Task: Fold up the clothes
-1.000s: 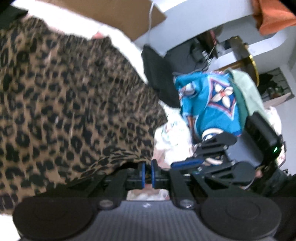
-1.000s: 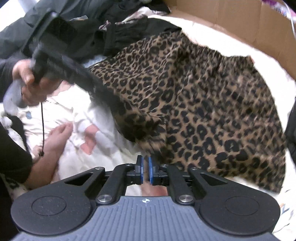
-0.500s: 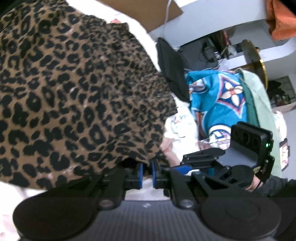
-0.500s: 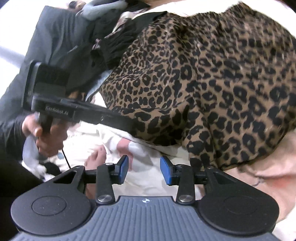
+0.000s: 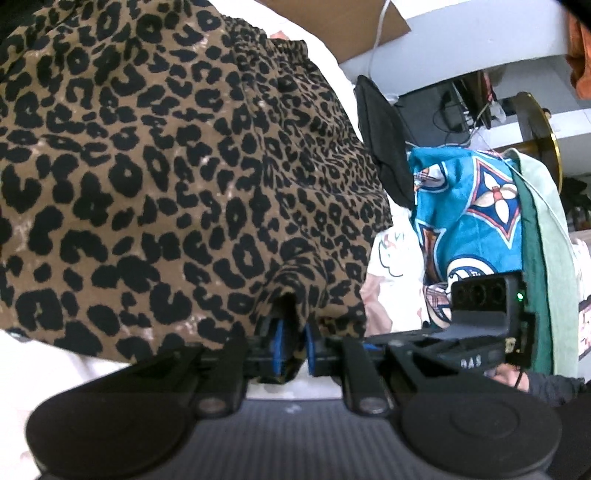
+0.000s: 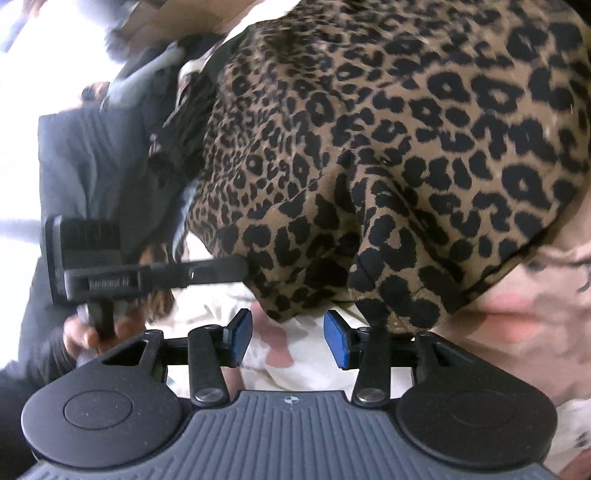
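We see a garment (image 5: 177,177) in tan with black leopard spots, lying on white and pink bedding (image 6: 517,325). Beside it we find a turquoise cloth (image 5: 469,206) with orange-edged white flower diamonds, plus blue pads (image 6: 242,334) on our black gripper.

Setting: a lived-in home room. Indicators: loose clothes heaped around, including a leopard-print garment (image 5: 177,177), a turquoise patterned garment (image 5: 469,206) and dark clothing (image 6: 88,155); white bedding (image 6: 306,362) underneath; a cardboard box (image 5: 340,26); tangled cables (image 5: 458,114) against white furniture.
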Demonstrator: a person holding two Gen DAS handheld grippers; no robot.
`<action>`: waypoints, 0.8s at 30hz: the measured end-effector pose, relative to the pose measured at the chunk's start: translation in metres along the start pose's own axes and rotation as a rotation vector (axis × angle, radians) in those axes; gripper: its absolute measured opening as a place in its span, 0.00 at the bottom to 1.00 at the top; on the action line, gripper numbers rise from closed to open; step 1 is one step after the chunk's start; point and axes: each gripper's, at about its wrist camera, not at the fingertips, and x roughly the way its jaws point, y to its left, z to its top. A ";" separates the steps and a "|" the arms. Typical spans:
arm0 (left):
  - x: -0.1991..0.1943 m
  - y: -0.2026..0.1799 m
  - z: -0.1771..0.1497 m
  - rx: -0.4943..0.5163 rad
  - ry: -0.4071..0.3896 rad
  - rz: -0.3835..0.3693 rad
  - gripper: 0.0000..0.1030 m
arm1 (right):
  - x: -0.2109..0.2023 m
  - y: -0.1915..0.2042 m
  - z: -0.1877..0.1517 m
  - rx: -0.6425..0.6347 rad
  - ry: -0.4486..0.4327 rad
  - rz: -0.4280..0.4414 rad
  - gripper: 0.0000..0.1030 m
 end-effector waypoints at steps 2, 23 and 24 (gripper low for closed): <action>-0.001 0.002 -0.001 -0.007 0.005 -0.004 0.16 | 0.004 -0.006 0.001 0.067 -0.003 0.016 0.55; 0.019 -0.005 -0.024 0.004 0.055 -0.087 0.14 | 0.036 -0.041 -0.003 0.481 -0.013 0.133 0.59; 0.019 -0.007 -0.025 0.016 0.054 -0.086 0.14 | 0.037 -0.040 -0.003 0.485 -0.012 0.134 0.59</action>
